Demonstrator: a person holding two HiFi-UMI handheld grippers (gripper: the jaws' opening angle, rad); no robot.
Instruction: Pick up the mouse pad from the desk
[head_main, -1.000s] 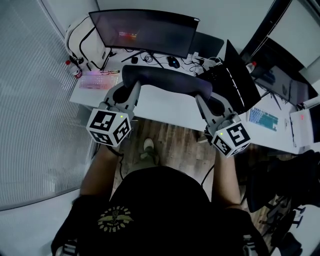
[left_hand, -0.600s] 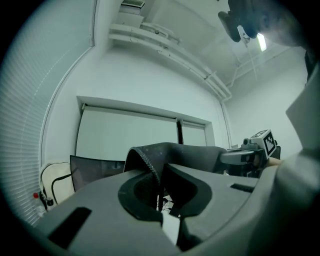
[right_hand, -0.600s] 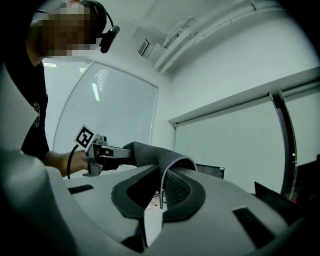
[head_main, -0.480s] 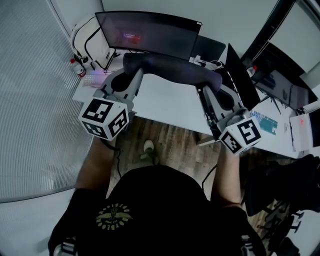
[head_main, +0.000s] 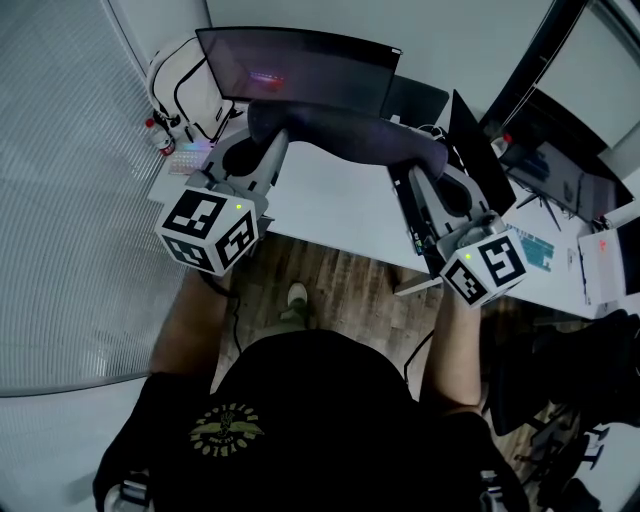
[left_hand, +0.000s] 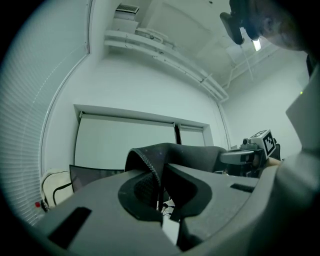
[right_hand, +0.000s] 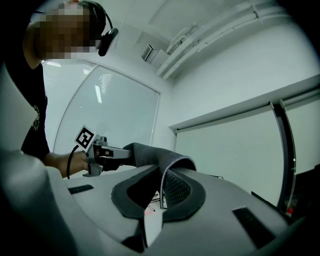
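Observation:
The mouse pad (head_main: 345, 140) is a long dark grey mat with a stitched edge. It hangs in the air above the white desk (head_main: 330, 205), stretched between my two grippers. My left gripper (head_main: 262, 135) is shut on its left end, and my right gripper (head_main: 425, 172) is shut on its right end. In the left gripper view the pad's edge (left_hand: 150, 170) is pinched between the jaws (left_hand: 159, 192), and the pad (left_hand: 190, 151) runs across to the right gripper (left_hand: 226, 156). The right gripper view shows its jaws (right_hand: 162, 195) clamped on the stitched edge (right_hand: 167, 172), with the left gripper (right_hand: 117, 152) at the far end.
A curved monitor (head_main: 300, 65) stands at the back of the desk, beside a white backpack (head_main: 185, 85) and a lit keyboard (head_main: 190, 160) on the left. A dark open laptop (head_main: 480, 150) stands to the right. Another desk with a keyboard (head_main: 535, 250) lies further right.
Both grippers have risen with the mouse pad held between them. The pad now hangs higher above the desk and covers the lower edge of the monitor.

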